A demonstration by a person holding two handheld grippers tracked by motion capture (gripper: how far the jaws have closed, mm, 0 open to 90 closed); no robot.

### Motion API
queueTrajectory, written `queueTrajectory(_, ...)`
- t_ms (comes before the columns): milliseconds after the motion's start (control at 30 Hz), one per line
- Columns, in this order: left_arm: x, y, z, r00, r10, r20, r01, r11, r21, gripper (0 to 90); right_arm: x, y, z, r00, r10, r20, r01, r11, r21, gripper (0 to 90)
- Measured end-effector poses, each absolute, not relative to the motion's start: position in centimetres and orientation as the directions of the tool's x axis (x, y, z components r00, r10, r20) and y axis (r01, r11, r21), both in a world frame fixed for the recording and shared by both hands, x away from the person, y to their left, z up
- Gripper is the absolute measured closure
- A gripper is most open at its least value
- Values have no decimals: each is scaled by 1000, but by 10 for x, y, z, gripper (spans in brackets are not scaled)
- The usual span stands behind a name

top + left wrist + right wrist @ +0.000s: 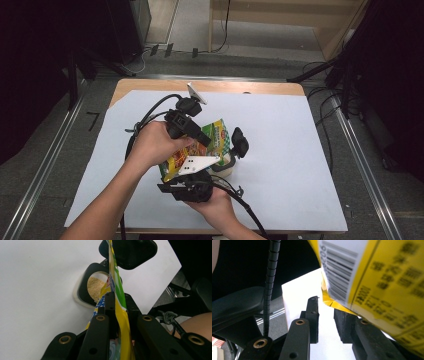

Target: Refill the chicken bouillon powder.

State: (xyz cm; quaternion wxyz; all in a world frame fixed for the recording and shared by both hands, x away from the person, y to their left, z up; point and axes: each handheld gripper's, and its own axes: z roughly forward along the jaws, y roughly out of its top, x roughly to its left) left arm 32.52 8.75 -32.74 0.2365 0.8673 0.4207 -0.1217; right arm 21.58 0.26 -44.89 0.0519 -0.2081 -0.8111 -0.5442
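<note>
The packet [200,145] looks like glossy printed plastic film, yellow and green, with a white barcode panel [342,267]. Under it, the white sheet [280,150] is matt and smooth like paper, laid over a wooden tabletop [150,86]. Beside the packet, a container [96,285] holds coarse, grainy beige matter. The left gripper [118,302] is matt black plastic with brass-coloured rivets [100,318]
</note>
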Motion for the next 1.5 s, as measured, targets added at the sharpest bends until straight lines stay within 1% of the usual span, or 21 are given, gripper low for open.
queueTrajectory(467,328,89,-329,611,670,-421,792,-528,307,851,216,3,-448,-905,283,319,402,319,858,750)
queueTrajectory(833,331,92,-329,602,674,-429,799,-516,309,851,215,3,-445,-909,280,308,390,318,864,747)
queueTrajectory(1500,333,97,-327,604,694,-392,796,-497,345,847,215,4,-442,-911,286,296,380,307,873,726)
